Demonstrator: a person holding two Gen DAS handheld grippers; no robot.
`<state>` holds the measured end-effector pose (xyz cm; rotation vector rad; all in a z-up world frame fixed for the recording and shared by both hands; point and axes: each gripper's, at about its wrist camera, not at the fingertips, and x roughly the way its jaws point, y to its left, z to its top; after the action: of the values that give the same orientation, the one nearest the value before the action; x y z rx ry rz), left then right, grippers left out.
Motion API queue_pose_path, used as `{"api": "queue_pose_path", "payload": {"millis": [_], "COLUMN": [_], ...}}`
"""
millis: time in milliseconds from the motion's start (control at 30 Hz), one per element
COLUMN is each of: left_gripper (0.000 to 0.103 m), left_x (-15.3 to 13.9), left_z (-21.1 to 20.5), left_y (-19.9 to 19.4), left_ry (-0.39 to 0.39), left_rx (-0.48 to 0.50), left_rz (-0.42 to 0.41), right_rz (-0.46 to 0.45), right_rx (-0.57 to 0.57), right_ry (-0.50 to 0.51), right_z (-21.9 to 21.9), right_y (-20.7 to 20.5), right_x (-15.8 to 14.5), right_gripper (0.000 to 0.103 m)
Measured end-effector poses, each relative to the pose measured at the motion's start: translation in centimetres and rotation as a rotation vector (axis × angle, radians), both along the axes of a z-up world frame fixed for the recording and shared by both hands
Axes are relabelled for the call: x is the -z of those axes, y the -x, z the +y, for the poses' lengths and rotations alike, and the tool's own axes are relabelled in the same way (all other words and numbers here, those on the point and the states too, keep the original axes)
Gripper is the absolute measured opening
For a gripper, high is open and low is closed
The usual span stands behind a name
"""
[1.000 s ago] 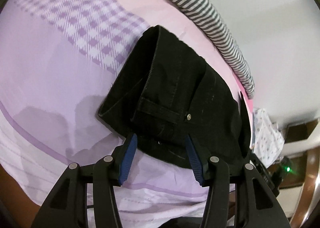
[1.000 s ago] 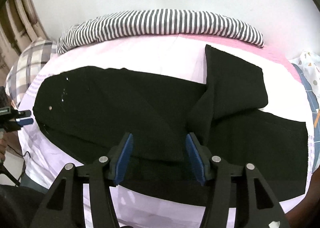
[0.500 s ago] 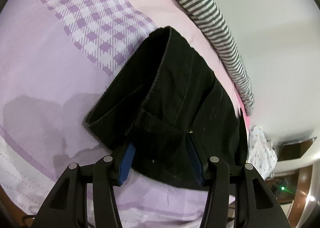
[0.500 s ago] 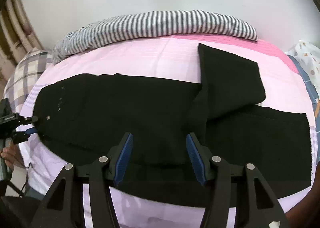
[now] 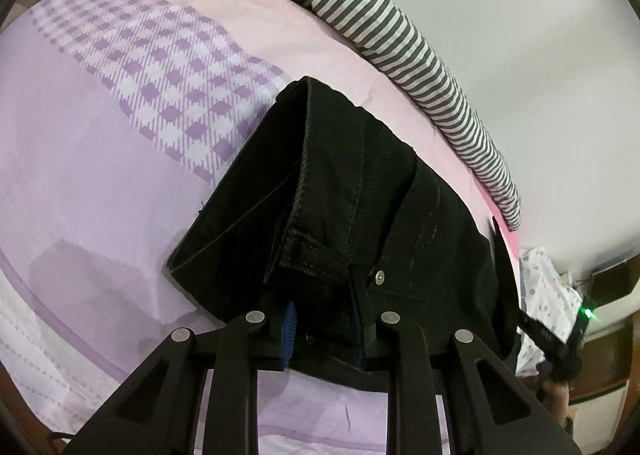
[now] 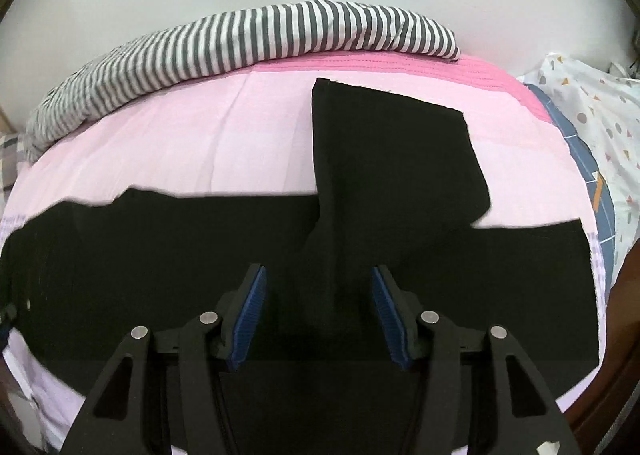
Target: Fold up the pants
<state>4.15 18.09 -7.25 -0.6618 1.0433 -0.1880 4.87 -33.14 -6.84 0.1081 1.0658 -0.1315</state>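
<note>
Black pants [image 6: 160, 255] lie lengthwise across the pink and lilac bed sheet [image 6: 200, 143], one leg [image 6: 392, 151] folded back toward the far side. In the left wrist view the waistband end [image 5: 360, 195] with a metal rivet [image 5: 379, 276] bunches up. My left gripper [image 5: 328, 331] is closing, its blue pads [image 5: 289, 329] pressing on the waistband fabric between them. My right gripper [image 6: 318, 311] hovers over the middle of the pants at the fold. Its jaws stand wide, narrowing slightly, and the pads touch nothing.
A grey-and-white striped bolster [image 6: 240, 43] runs along the bed's far edge by the white wall. A patterned white pillow [image 6: 592, 103] lies at the right end. In the left wrist view a black device with a green light [image 5: 585, 312] shows beyond the pants.
My left jaws have narrowed onto the waistband, which now bunches between the pads. My right gripper has moved along the pants and come lower over the fold.
</note>
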Motion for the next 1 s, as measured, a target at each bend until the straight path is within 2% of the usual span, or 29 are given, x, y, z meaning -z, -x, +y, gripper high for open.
{"api": "queue_pose_path", "payload": {"millis": [67, 300, 467, 500, 567, 633, 767, 1000], "left_gripper": [0.023, 0.023, 0.023, 0.023, 0.023, 0.023, 0.022, 0.020], "left_x": [0.0, 0.1, 0.1, 0.1, 0.1, 0.2, -0.1, -0.7], "left_z": [0.0, 0.2, 0.2, 0.2, 0.2, 0.3, 0.3, 0.2], "left_y": [0.0, 0.1, -0.1, -0.2, -0.3, -0.4, -0.5, -0.5], "left_ry": [-0.001, -0.003, -0.005, -0.005, -0.005, -0.005, -0.017, -0.045], "left_rx": [0.003, 0.001, 0.001, 0.000, -0.001, -0.003, -0.001, 0.004], "left_rz": [0.004, 0.015, 0.025, 0.026, 0.031, 0.034, 0.031, 0.009], "right_rz": [0.013, 0.113, 0.173, 0.183, 0.204, 0.204, 0.138, 0.028], "right_rx": [0.001, 0.016, 0.033, 0.032, 0.037, 0.052, 0.077, 0.256], "right_ry": [0.015, 0.030, 0.068, 0.076, 0.085, 0.068, 0.075, 0.019], "right_z": [0.0, -0.5, -0.4, -0.4, -0.5, -0.9, -2.1, -9.1], "right_y": [-1.7, -8.1, -11.0, -11.4, -11.7, -11.6, -10.0, -2.9], "right_x": [0.0, 1.1, 2.5, 2.7, 3.2, 3.3, 1.3, -3.1], "right_gripper": [0.044, 0.038, 0.035, 0.032, 0.003, 0.004, 0.002, 0.002]}}
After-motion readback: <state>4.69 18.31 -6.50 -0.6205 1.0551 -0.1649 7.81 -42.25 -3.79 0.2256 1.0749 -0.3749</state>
